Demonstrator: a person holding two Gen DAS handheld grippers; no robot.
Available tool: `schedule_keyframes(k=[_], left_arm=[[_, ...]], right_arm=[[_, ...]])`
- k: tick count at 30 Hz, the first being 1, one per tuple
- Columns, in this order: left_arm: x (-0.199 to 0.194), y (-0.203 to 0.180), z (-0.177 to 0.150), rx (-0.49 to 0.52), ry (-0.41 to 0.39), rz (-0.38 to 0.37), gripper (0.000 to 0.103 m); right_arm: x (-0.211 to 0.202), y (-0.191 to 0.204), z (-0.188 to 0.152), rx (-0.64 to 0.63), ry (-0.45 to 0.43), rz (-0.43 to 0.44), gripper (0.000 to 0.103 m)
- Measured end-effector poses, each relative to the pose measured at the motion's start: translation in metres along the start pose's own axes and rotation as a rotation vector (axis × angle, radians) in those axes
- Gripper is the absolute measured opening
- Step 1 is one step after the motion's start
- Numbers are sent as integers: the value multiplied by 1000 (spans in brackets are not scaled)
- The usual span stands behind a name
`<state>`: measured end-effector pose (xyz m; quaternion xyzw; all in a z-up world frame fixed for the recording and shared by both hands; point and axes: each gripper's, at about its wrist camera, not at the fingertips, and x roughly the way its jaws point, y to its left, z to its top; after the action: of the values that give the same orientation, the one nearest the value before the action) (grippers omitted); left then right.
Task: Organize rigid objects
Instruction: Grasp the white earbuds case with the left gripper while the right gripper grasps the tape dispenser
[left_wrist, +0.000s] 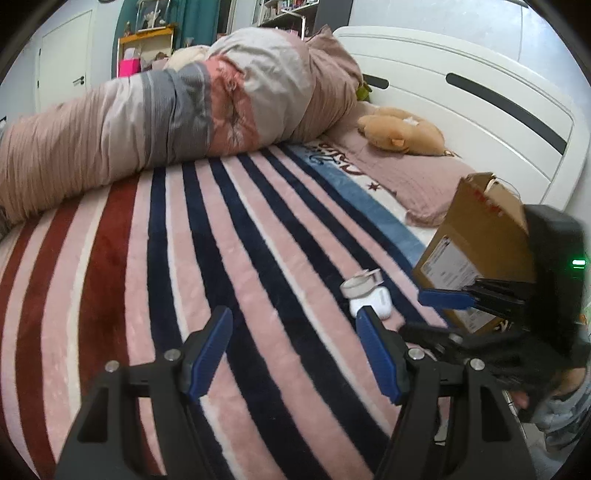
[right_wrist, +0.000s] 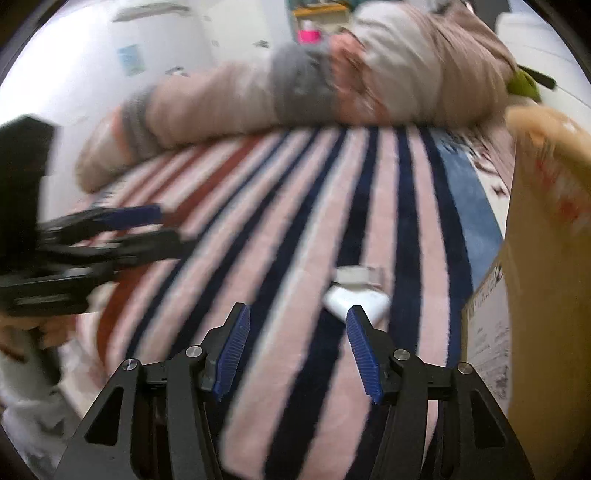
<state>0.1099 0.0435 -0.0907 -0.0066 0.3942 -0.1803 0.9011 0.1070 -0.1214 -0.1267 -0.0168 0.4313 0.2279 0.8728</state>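
Note:
A white earbud case (left_wrist: 373, 302) lies on the striped blanket (left_wrist: 221, 258), touching a roll of clear tape (left_wrist: 361, 282) just behind it. A brown cardboard box (left_wrist: 476, 243) stands at the right. My left gripper (left_wrist: 295, 325) is open and empty, its right finger just in front of the case. My right gripper (left_wrist: 436, 314) shows at the right, in front of the box. In the blurred right wrist view my right gripper (right_wrist: 297, 321) is open and empty just short of the case (right_wrist: 356, 301) and tape (right_wrist: 354, 275). The box (right_wrist: 546, 280) fills the right edge.
A rolled duvet (left_wrist: 166, 114) lies across the far side of the bed. A plush toy (left_wrist: 402, 133) rests on a pink pillow (left_wrist: 413, 177) by the white headboard (left_wrist: 480, 96). My left gripper (right_wrist: 147, 229) shows at the left in the right wrist view.

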Motion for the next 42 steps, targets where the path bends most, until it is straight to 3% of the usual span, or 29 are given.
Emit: schedule_keyframes(k=[4, 6, 9, 12, 21, 23, 26, 29, 31, 34, 42], left_arm=[[19, 6, -9, -3, 23, -22, 66], [30, 9, -11, -9, 38, -26, 66], [40, 14, -14, -27, 52, -36, 66], [45, 17, -17, -36, 63, -35, 66], [45, 28, -23, -64, 79, -19, 66], [45, 28, -24, -65, 86, -20, 66], [47, 23, -25, -45, 90, -37, 66], [56, 15, -25, -17, 100, -80, 67], [66, 8, -25, 8, 111, -138, 67], [83, 0, -27, 26, 132, -189, 70], [106, -11, -26, 61, 128, -165, 70]], right_arm=[[38, -21, -1, 25, 12, -48, 51], [50, -29, 0, 16, -6, -76, 61], [65, -38, 4, 0, -16, -106, 64], [72, -40, 4, 23, 0, -22, 67], [70, 8, -8, -62, 47, 262, 63], [65, 12, -8, -78, 49, 237, 62], [46, 8, -5, -80, -15, 159, 62], [34, -3, 0, -88, -56, -33, 62], [38, -15, 4, -69, -47, -85, 62], [55, -29, 9, -36, -3, -76, 62], [80, -39, 10, -72, 15, -78, 61]])
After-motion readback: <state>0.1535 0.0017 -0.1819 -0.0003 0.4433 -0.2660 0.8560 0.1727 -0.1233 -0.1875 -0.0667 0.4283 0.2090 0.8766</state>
